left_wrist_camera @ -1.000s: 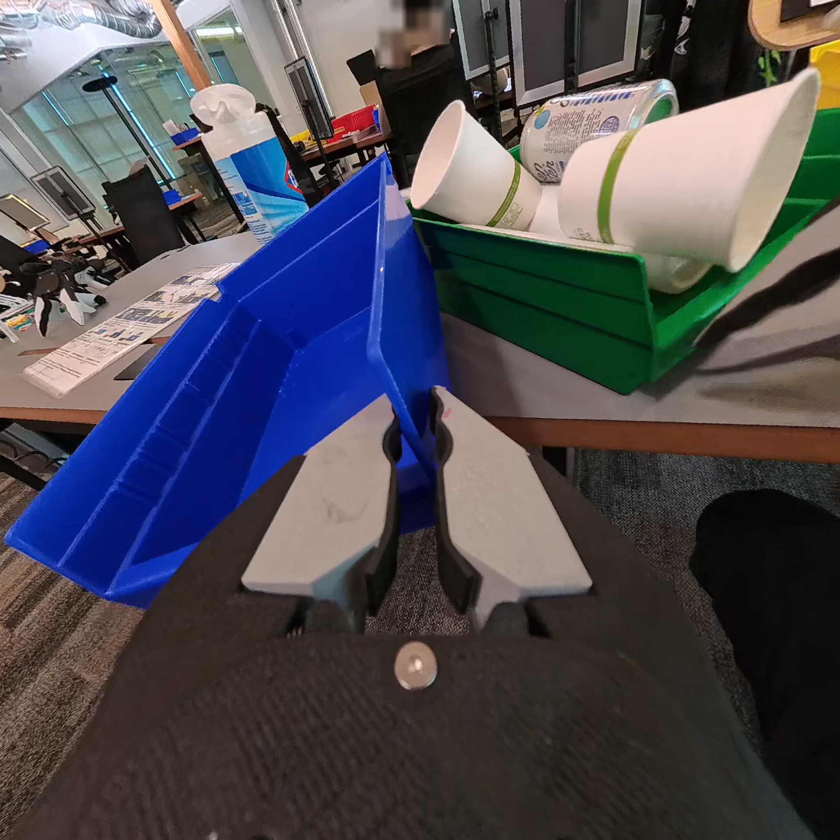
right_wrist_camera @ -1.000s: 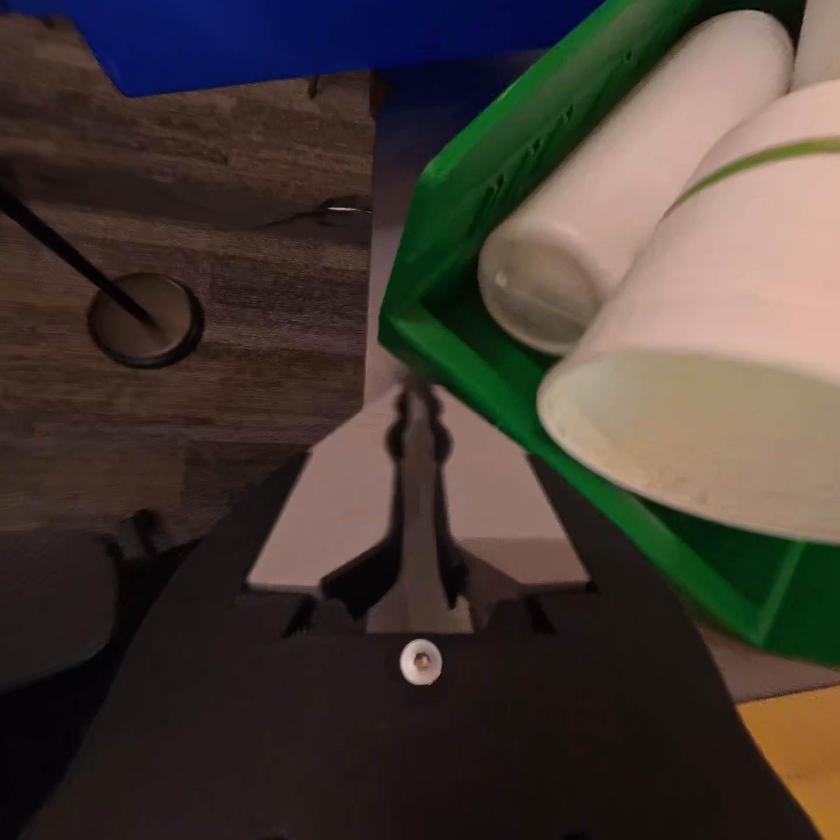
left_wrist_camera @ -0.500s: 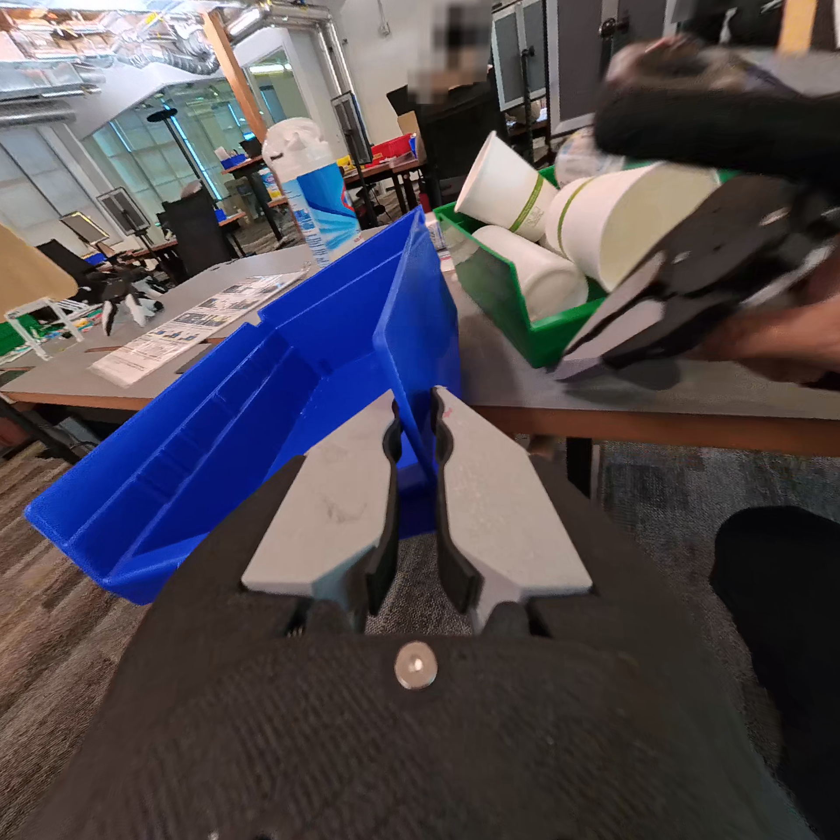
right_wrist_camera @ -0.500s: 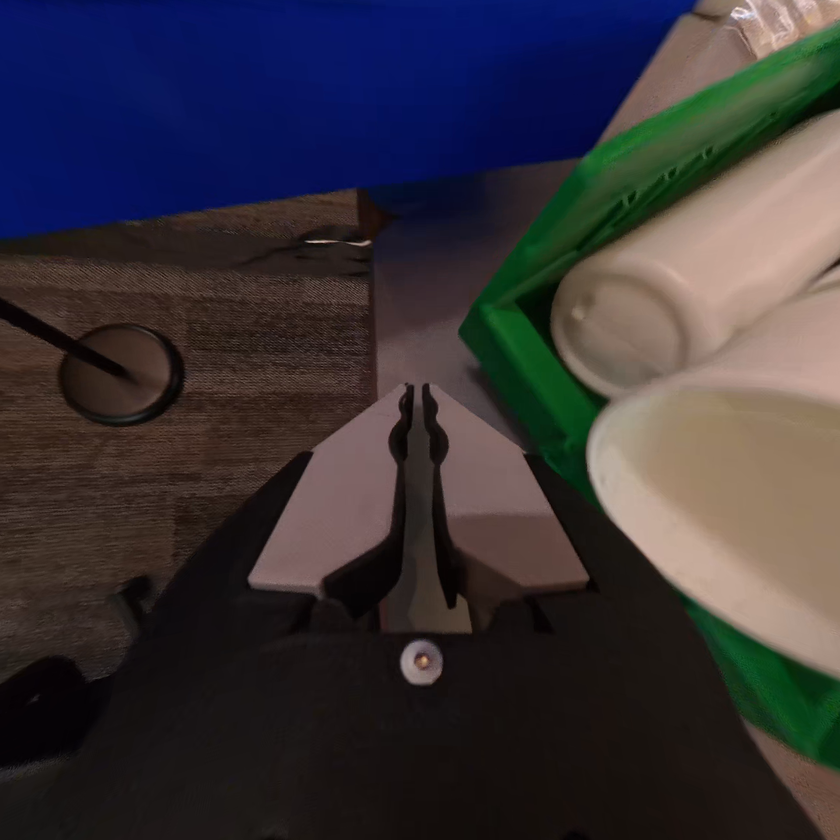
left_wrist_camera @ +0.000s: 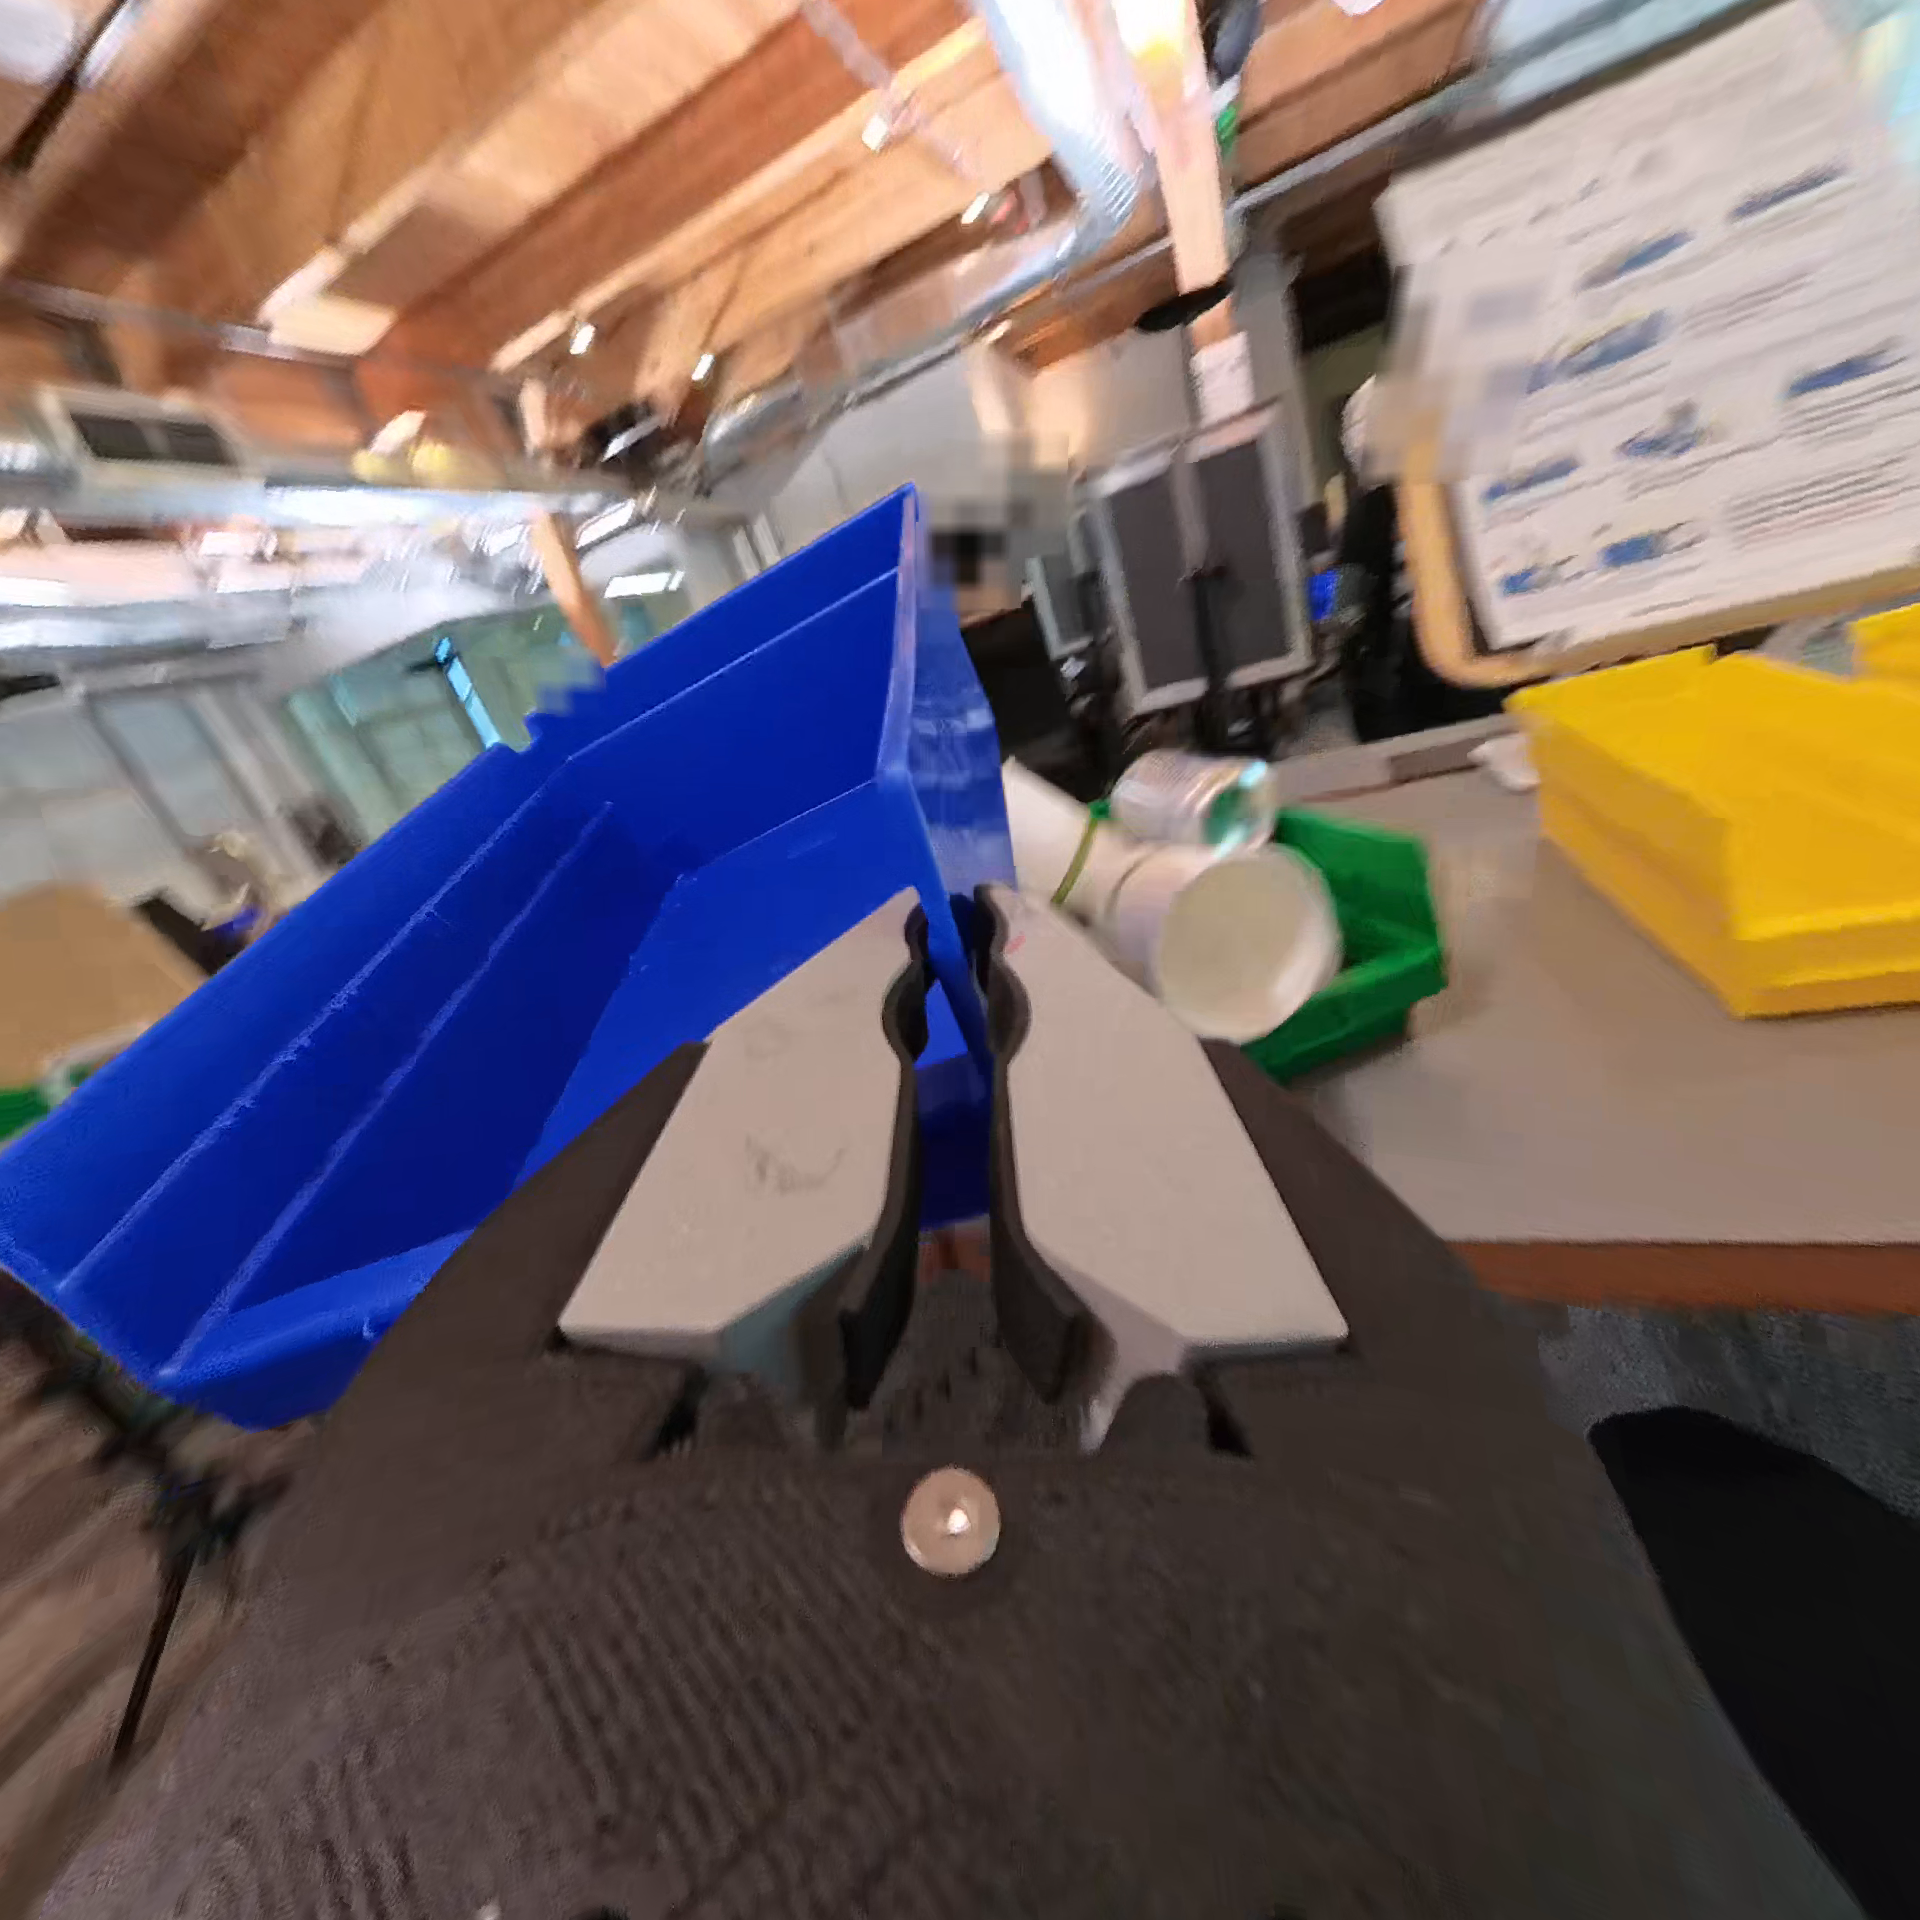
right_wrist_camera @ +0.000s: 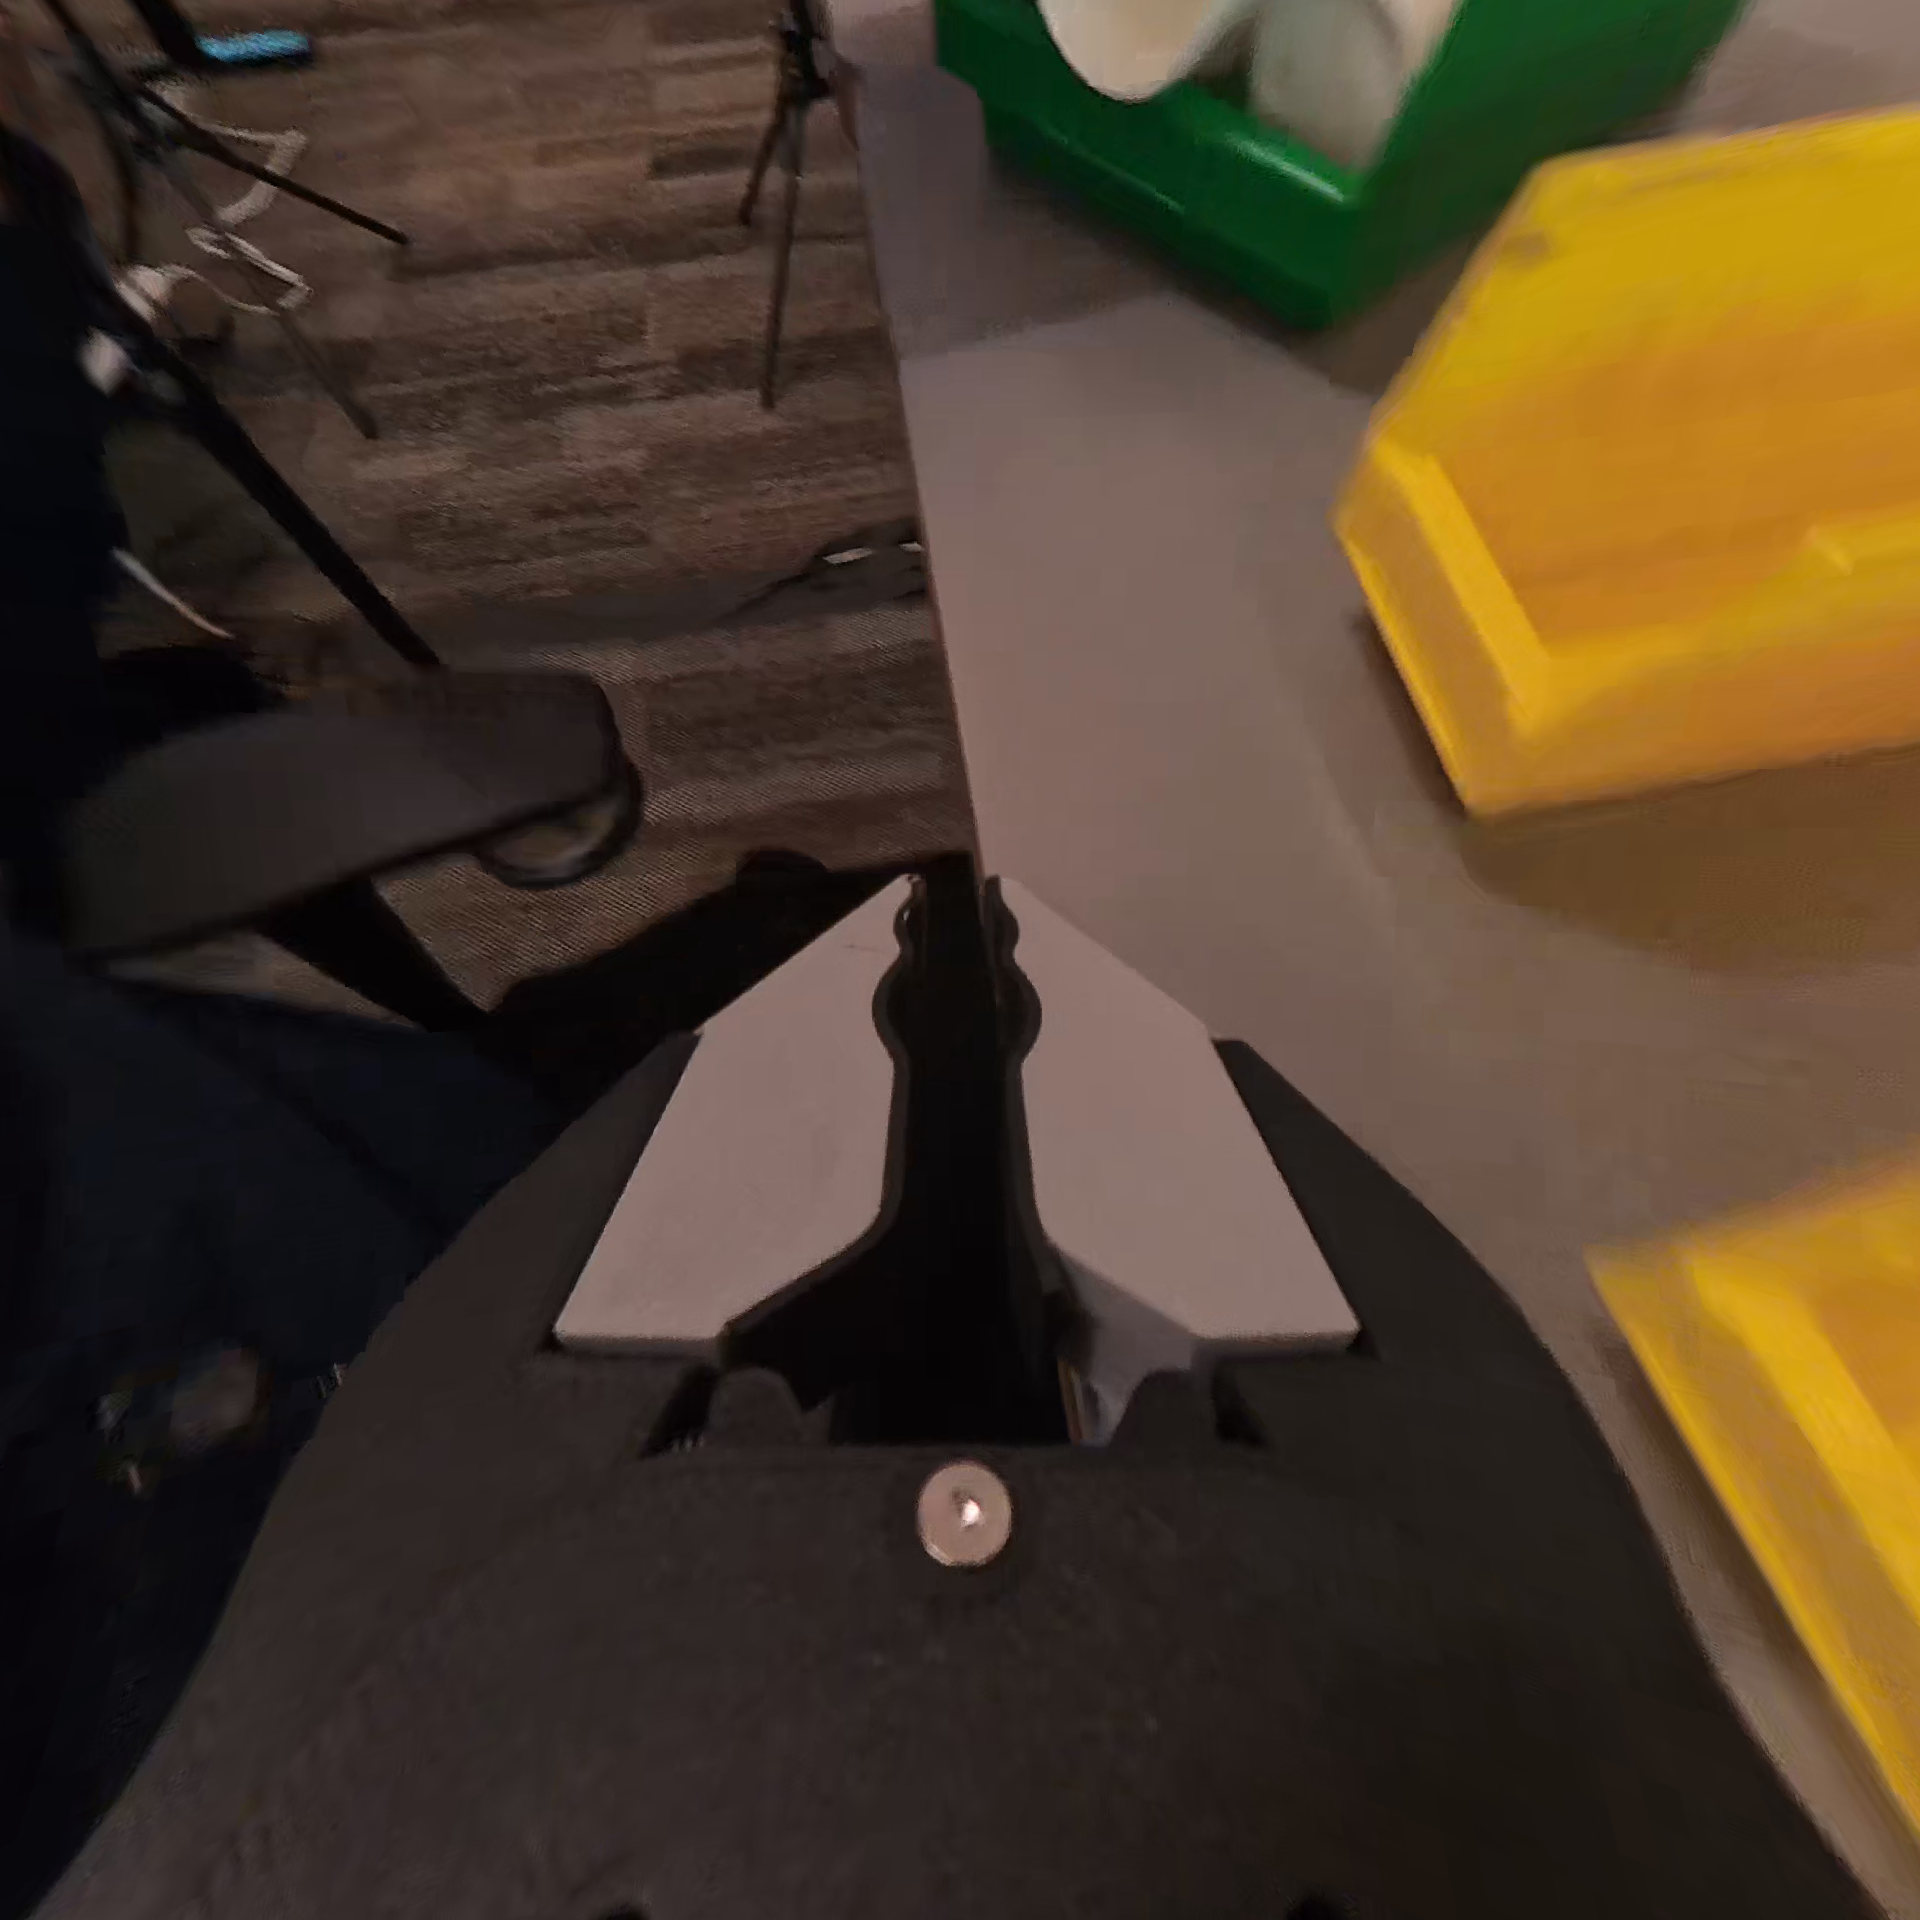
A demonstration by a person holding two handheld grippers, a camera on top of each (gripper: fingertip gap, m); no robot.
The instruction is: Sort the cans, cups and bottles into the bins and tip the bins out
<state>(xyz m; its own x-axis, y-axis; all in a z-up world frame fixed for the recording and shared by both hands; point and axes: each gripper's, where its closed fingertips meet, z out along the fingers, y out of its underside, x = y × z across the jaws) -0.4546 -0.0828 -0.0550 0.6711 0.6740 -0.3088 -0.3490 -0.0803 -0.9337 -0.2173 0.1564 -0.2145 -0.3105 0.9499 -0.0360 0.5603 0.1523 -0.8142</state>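
Observation:
My left gripper (left_wrist_camera: 951, 904) is shut on the side wall of an empty blue bin (left_wrist_camera: 520, 987) and holds it tilted in the air, off the table's front edge. Behind it a green bin (left_wrist_camera: 1382, 977) on the grey table (left_wrist_camera: 1610, 1122) holds white paper cups (left_wrist_camera: 1242, 940) lying on their sides and a can (left_wrist_camera: 1195, 800). My right gripper (right_wrist_camera: 954, 883) is shut and empty, over the table's edge (right_wrist_camera: 1143, 623). In the right wrist view the green bin (right_wrist_camera: 1226, 177) with the cups (right_wrist_camera: 1309, 73) lies well ahead of it.
Stacked yellow bins (left_wrist_camera: 1745, 852) stand on the table to the right of the green bin. The right wrist view shows one yellow bin (right_wrist_camera: 1662, 468) ahead right and another (right_wrist_camera: 1808, 1403) close on the right. On the carpet to the left are tripod legs (right_wrist_camera: 779, 208) and a dark chair part (right_wrist_camera: 312, 790).
My left gripper has swung upward with the blue bin, so ceiling now shows. My right gripper has pulled back from the green bin to the table edge near the yellow bins.

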